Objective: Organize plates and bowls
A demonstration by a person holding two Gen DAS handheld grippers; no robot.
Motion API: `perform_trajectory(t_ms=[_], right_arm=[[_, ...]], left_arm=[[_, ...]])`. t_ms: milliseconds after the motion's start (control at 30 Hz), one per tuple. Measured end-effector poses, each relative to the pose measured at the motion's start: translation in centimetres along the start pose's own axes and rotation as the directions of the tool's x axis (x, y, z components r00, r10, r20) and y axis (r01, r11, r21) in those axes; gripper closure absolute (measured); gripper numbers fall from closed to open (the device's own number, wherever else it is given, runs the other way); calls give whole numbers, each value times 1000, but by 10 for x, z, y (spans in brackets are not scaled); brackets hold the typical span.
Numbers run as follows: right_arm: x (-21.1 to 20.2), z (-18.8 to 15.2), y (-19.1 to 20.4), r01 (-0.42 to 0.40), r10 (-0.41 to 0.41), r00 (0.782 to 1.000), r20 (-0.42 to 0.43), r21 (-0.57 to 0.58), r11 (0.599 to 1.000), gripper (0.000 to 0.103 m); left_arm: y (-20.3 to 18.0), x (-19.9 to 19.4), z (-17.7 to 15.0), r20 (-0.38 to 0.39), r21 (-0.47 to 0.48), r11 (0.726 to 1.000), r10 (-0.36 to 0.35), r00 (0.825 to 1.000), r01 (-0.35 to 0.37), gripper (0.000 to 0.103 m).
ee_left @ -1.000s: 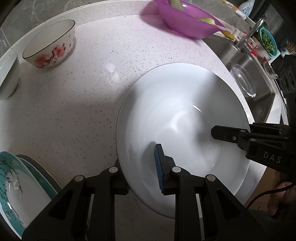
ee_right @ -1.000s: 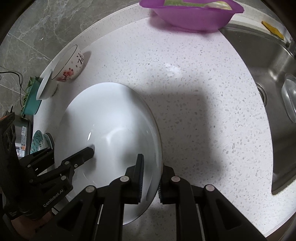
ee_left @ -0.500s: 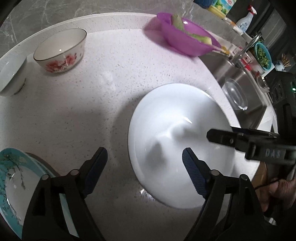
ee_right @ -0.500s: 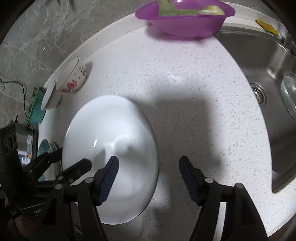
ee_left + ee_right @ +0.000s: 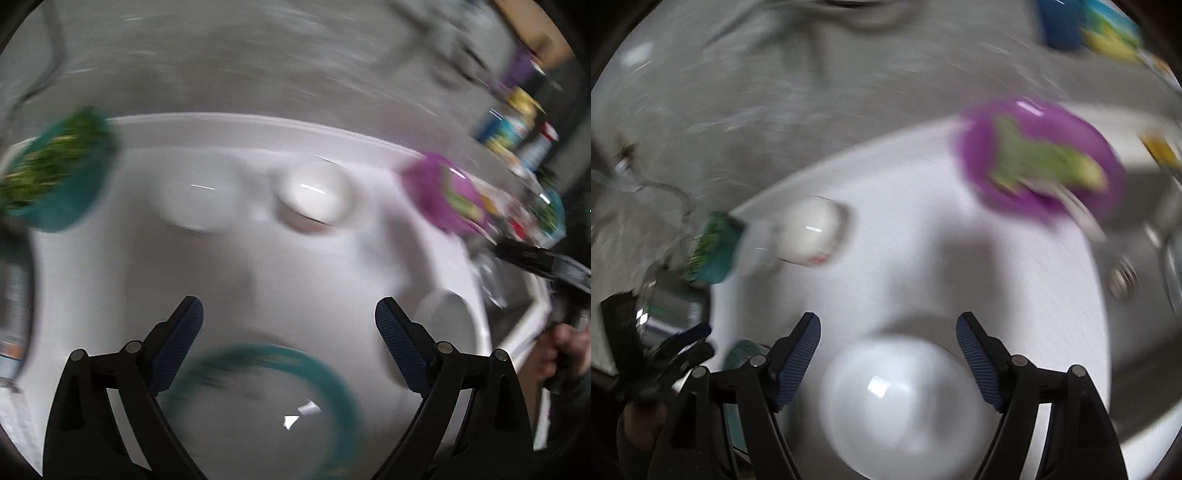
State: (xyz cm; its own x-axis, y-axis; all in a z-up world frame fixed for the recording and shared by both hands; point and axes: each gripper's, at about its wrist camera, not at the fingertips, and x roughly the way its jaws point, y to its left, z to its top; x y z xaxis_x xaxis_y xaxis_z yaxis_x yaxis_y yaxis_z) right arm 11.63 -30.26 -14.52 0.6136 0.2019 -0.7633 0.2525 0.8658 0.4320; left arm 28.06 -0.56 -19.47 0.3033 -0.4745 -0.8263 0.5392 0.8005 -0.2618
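Both views are blurred by motion. The big white plate (image 5: 901, 402) lies flat on the white counter, below my open right gripper (image 5: 888, 341); it also shows at the right in the left wrist view (image 5: 448, 325). My left gripper (image 5: 289, 323) is open and empty above a teal-rimmed plate (image 5: 273, 402). A floral bowl (image 5: 314, 194) and a plain white bowl (image 5: 199, 203) stand at the back of the counter; the floral bowl also shows in the right wrist view (image 5: 812, 232).
A purple bowl with greens (image 5: 1041, 158) stands at the back right beside the sink (image 5: 1123, 280). A teal bowl of greens (image 5: 55, 173) sits at the back left. Bottles and cans (image 5: 509, 125) line the far right. The right gripper (image 5: 543, 262) shows in the left wrist view.
Both grippers let go of the big white plate, opened wide and pulled back and up. The left one swung left over the teal-rimmed plate.
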Motion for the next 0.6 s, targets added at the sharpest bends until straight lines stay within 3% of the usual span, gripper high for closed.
perform_trajectory(t_ms=[167,333,467,600], right_arm=[[50,44,84,-153,147,987,-67,-84,985,25],[114,66,146,-156,136,976,-172,-113,981,25],[167,78,175,-137,105,966,-236,-124,983,27],[194,88,189,-123,71,960,-270,-179,976,32]], left_arm=[[79,2,38,25,-53,991,121,992,-119,8],[130,28,67,1,-75,984,163,987,-163,8],[132,66,78,-31,-61,984,164,986,-166,8],[133,90,79,-61,-48,988,145,988,-148,10]])
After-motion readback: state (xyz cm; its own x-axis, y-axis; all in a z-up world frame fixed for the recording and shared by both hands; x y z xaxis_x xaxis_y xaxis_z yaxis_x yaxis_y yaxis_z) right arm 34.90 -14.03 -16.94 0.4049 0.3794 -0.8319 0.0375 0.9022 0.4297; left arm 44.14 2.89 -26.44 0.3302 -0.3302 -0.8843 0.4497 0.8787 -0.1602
